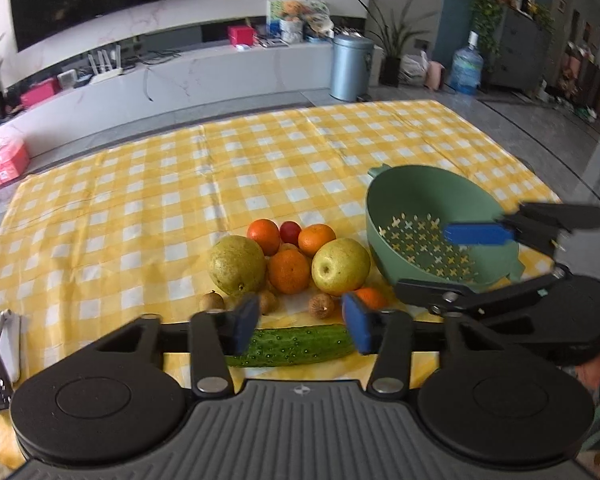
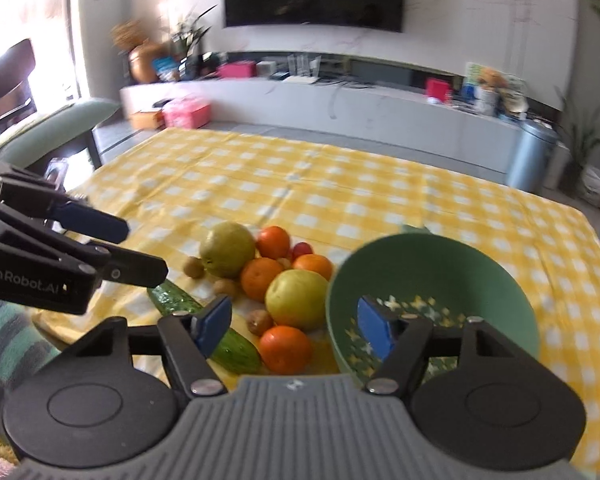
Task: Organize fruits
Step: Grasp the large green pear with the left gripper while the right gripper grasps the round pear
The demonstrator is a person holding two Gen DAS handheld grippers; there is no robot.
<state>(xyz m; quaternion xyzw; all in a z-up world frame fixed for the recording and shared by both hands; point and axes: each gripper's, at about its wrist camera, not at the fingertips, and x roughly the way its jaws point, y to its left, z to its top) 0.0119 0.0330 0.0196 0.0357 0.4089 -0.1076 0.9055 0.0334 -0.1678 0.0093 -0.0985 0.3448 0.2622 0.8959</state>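
Left wrist: released left claw (image 1: 302,322) above cucumber (image 1: 296,346); right claw (image 2: 296,326) released.

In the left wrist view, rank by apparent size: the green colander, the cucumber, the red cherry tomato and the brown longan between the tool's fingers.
1. Green plastic colander, largest.
2. Bumpy dark green cucumber; nearest the camera and partly hidden, so its size is unsure.
3. Small red cherry tomato and round brown longan look alike; not ranked.

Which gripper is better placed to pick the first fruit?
Probably the left gripper: open and empty, it faces the fruit pile, nearest orange just ahead. The right gripper, also open, sits at the green colander.
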